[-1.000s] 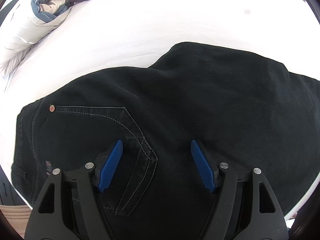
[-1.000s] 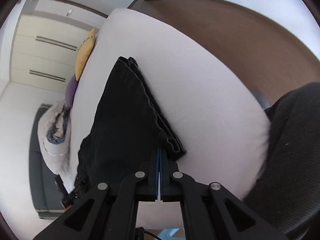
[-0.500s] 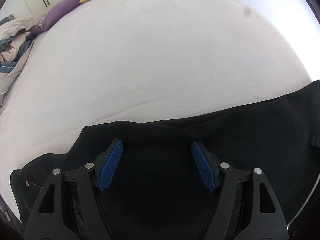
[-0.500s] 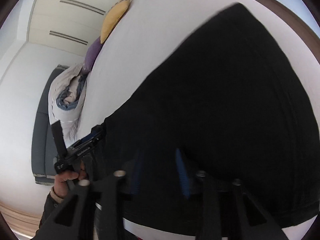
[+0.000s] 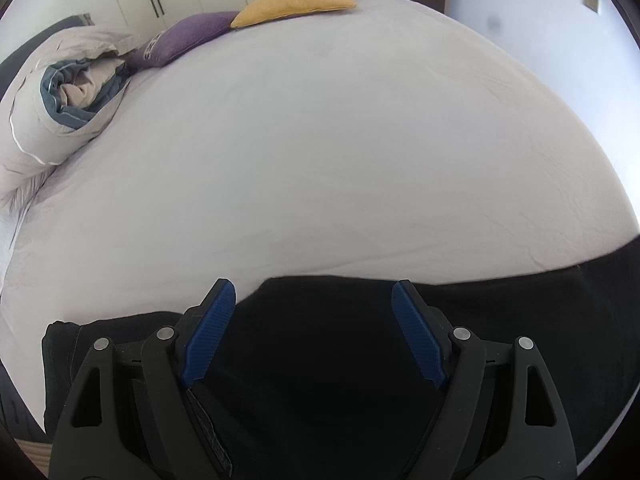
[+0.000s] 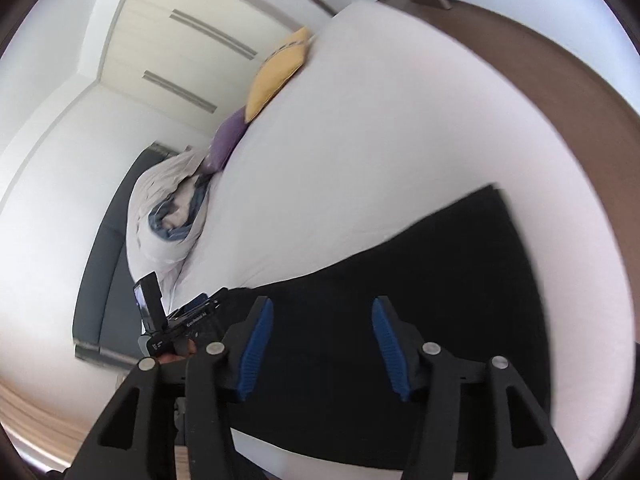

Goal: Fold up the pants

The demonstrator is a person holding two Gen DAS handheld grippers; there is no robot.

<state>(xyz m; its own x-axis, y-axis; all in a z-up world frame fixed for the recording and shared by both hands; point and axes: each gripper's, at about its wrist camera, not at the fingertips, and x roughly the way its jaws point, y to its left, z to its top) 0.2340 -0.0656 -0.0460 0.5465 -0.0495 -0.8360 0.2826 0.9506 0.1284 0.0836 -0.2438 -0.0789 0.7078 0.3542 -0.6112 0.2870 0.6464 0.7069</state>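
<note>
Black pants (image 5: pixel 320 344) lie folded flat along the near edge of a white bed (image 5: pixel 320 140). My left gripper (image 5: pixel 313 300) is open and empty, hovering over the pants' far edge. In the right wrist view the pants (image 6: pixel 420 280) stretch across the bed's (image 6: pixel 400 128) near side. My right gripper (image 6: pixel 320 320) is open and empty above them. The left gripper's body (image 6: pixel 180 320) shows at the pants' left end.
A rolled duvet (image 5: pixel 60 92), a purple pillow (image 5: pixel 184 36) and a yellow pillow (image 5: pixel 296 0) sit at the bed's far left. Wardrobe doors (image 6: pixel 180 48) stand behind. A brown floor (image 6: pixel 560 80) runs along the bed's right side.
My right gripper has opened and let go of the pants, which now lie flat. Both grippers have pulled back toward the pants' near edge, so more bare bed shows.
</note>
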